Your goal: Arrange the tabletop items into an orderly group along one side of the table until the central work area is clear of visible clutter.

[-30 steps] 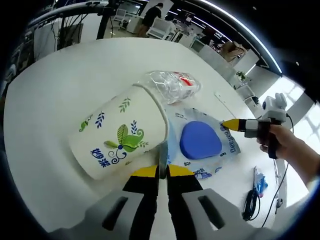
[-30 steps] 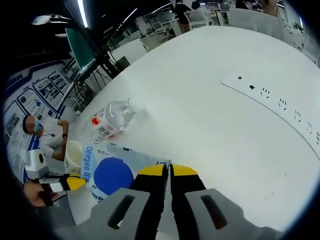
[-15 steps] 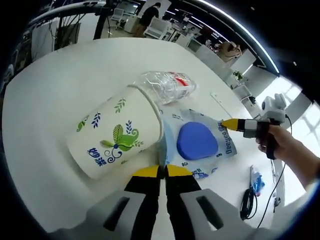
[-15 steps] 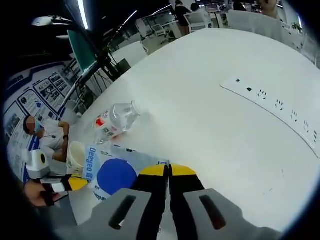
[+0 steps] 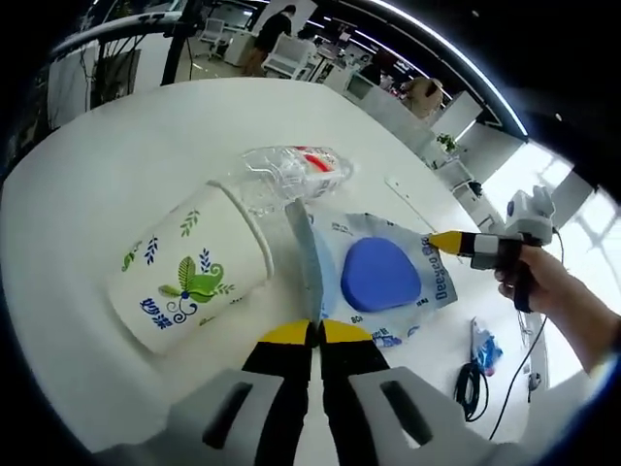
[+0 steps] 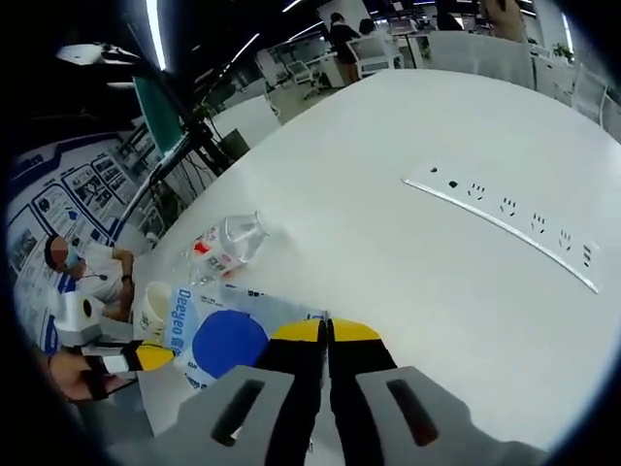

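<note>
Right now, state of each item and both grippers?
paper cup: on its side, mouth toward the bottle
plastic bottle: lying flat, crumpled
blue-and-white pouch: flat on the table
left gripper: shut on the pouch's edge
right gripper: shut at the pouch's opposite edge
power strip: flat, nothing plugged in

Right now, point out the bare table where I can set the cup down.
Bare white table runs between the plastic bottle and the power strip, and beyond that strip. More lies left of the paper cup. Crowded: cup, bottle and blue-and-white pouch bunch together, both grippers pinching the pouch's edges.
</note>
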`<state>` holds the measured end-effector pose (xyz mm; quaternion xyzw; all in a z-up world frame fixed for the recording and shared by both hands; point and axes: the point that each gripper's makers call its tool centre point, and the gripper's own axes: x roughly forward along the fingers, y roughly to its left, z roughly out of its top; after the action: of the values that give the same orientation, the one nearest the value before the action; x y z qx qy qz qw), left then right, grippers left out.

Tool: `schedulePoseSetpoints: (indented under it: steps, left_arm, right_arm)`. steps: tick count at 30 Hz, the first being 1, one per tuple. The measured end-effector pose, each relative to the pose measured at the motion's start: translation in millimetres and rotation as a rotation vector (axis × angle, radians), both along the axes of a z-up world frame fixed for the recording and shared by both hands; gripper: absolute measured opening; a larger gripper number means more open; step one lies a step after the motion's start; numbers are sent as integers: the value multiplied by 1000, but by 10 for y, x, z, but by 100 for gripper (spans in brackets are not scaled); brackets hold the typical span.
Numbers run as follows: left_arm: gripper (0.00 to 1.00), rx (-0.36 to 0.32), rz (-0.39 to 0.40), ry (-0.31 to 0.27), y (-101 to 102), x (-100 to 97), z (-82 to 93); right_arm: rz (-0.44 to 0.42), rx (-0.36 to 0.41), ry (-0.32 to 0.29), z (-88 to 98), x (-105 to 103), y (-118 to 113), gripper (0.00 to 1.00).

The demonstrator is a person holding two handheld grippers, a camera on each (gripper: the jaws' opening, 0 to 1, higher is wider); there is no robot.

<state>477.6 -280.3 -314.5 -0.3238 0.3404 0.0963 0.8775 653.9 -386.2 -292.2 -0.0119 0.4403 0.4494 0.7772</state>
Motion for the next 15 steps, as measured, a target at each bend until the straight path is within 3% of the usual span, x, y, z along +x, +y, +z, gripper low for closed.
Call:
schedulePoseSetpoints:
  steps: [15]
  left_arm:
    - [0, -14, -105, -54, -256, 291, 241]
  right_arm:
    - [-124, 14, -44, 276, 23, -650, 0]
